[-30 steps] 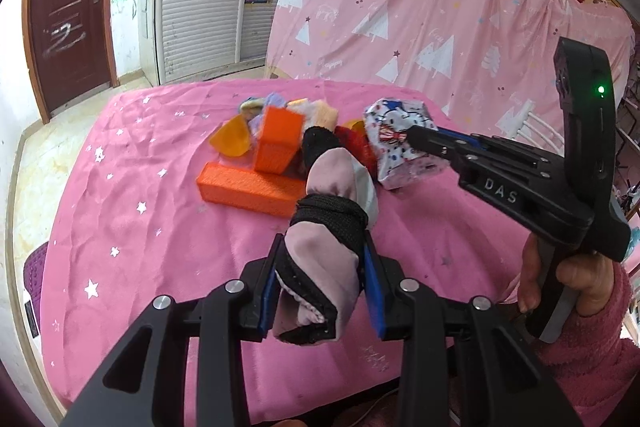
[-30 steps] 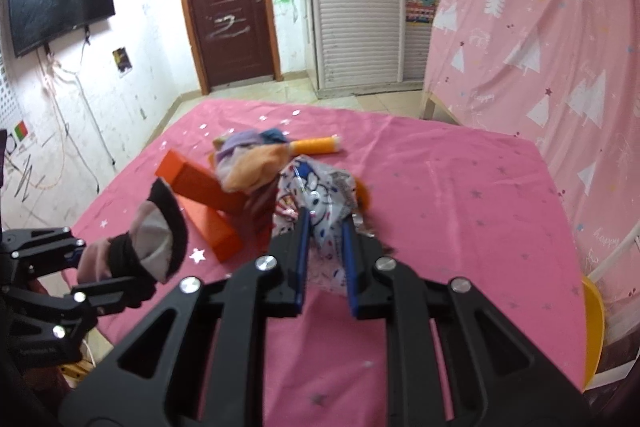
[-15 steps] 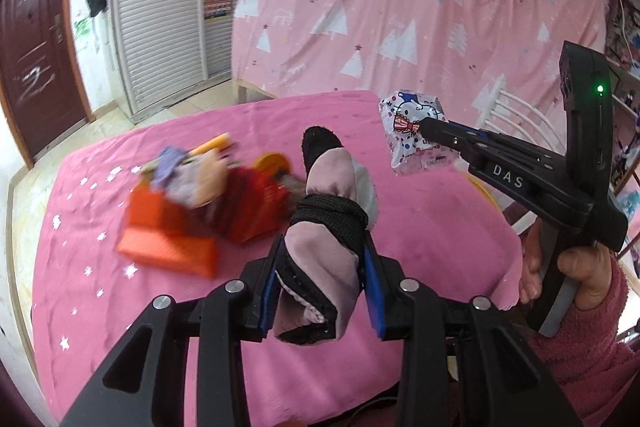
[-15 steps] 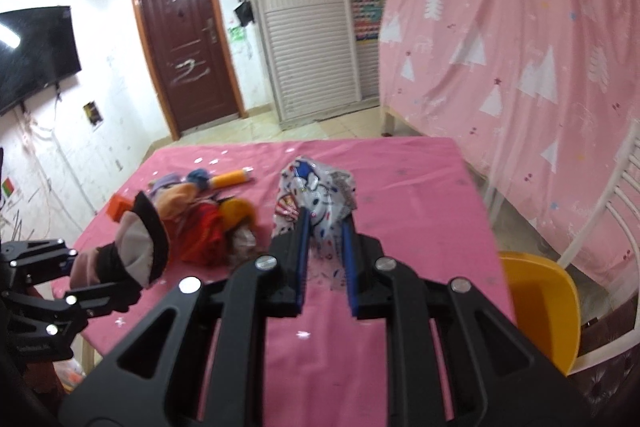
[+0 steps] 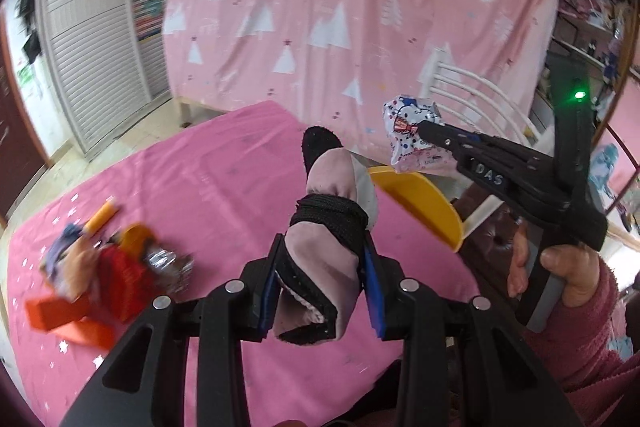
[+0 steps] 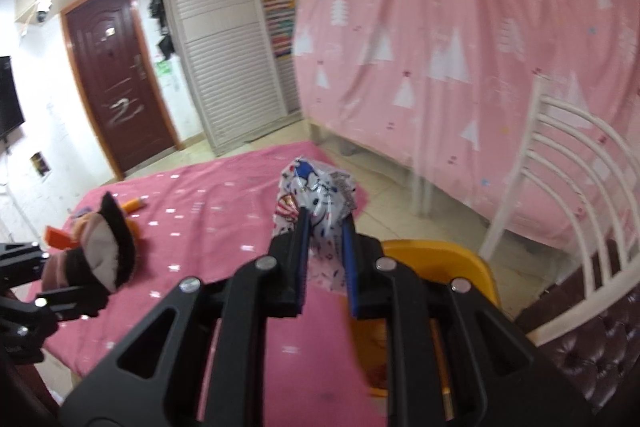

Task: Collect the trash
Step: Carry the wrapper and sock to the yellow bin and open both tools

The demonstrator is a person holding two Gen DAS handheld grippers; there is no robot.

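Both jaws are clamped: the right gripper pinches a printed wrapper, the left gripper a pink-and-black glove. The yellow bin lies just below-right of the right jaws, nearer that hand.

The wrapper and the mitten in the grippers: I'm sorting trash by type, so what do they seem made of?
The wrapper looks like thin glossy plastic film: it is crinkled, shiny and printed with cartoons. The mitten looks like soft matte fabric, pale pink with black trim and a black band; the exact fibre cannot be told.
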